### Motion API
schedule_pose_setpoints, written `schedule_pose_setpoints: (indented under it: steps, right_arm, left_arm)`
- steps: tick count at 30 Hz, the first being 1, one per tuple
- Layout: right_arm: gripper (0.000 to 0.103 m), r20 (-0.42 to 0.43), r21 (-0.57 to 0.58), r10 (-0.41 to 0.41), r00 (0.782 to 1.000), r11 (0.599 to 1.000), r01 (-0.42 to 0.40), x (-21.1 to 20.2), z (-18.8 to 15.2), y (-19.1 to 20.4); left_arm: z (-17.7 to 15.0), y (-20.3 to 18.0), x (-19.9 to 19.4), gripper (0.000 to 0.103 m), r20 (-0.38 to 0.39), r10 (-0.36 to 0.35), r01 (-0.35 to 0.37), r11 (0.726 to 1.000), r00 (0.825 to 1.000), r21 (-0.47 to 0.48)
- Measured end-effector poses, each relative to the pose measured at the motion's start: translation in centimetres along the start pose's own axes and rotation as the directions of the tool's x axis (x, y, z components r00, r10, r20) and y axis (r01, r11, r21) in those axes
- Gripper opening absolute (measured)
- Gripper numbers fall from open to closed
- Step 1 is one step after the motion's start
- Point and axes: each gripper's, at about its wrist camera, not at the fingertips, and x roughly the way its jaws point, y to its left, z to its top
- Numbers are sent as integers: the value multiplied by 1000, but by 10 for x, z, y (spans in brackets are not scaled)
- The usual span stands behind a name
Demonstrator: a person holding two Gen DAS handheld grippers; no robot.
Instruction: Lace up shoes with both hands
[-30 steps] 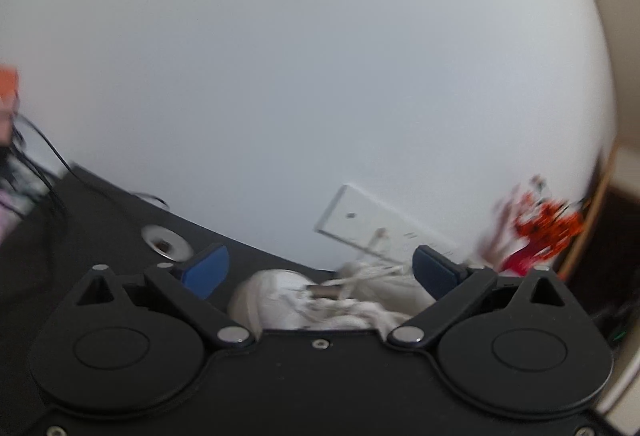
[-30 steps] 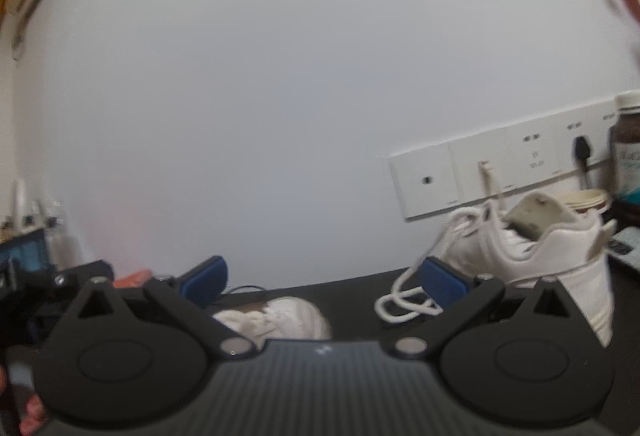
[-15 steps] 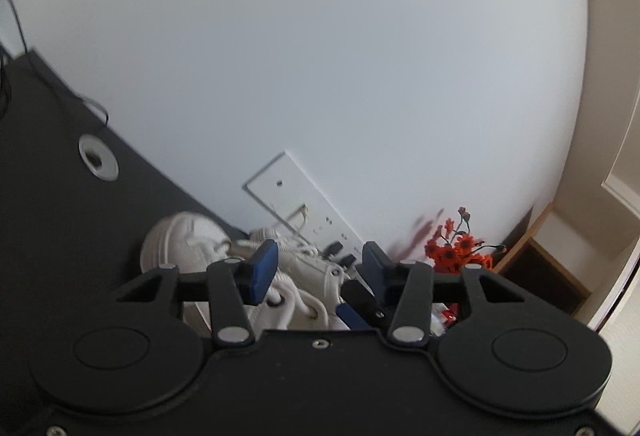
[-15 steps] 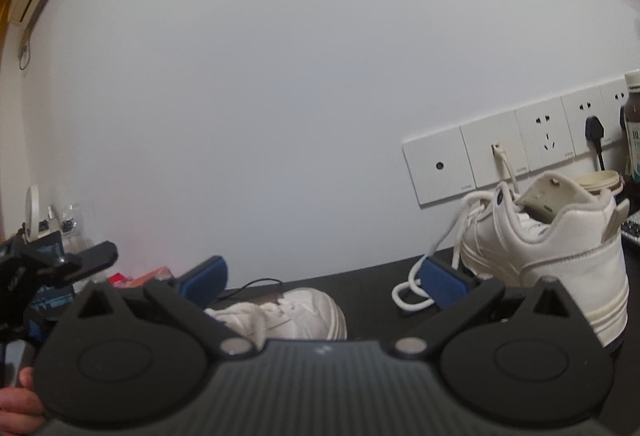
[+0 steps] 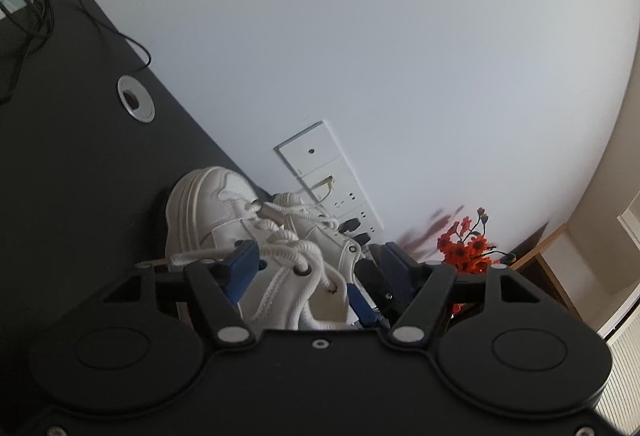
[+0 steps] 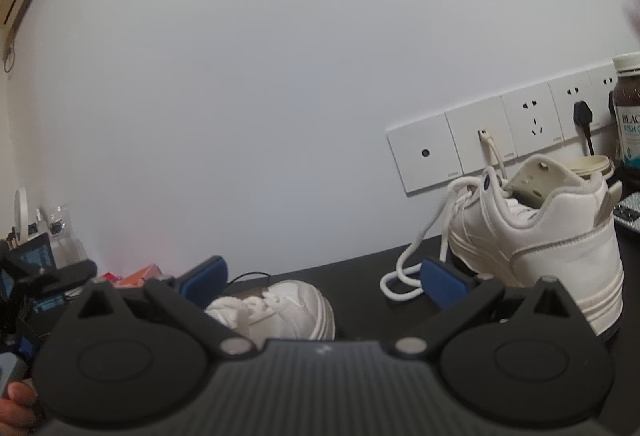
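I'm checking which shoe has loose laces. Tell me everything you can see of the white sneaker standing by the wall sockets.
The white sneaker stands upright on the black desk, heel toward the right wrist camera, toe toward the wall sockets. It looks like smooth leather with a thick ribbed sole, padded collar and raised tongue. Its white lace hangs loose off the side and loops on the desk. No gripper touches it.

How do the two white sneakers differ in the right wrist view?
The near white sneaker sits low between the open right tool, toe showing; the far white sneaker stands right of it, heel toward camera, its white lace trailing onto the black desk. Both are chunky-soled.
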Motion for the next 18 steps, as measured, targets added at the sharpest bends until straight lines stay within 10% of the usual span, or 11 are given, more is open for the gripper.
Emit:
schedule_pose_setpoints:
  steps: [12, 18]
  right_arm:
    - [103, -3, -16, 3, 1000, 1000, -3, 2, -2, 3]
    - [102, -5, -17, 10, 1000, 1000, -10, 7, -3, 3]
  left_arm:
    - [-7, 20, 7, 61, 42, -26, 30, 995, 999, -92]
    - [-9, 16, 12, 18, 47, 22, -21, 1000, 999, -17]
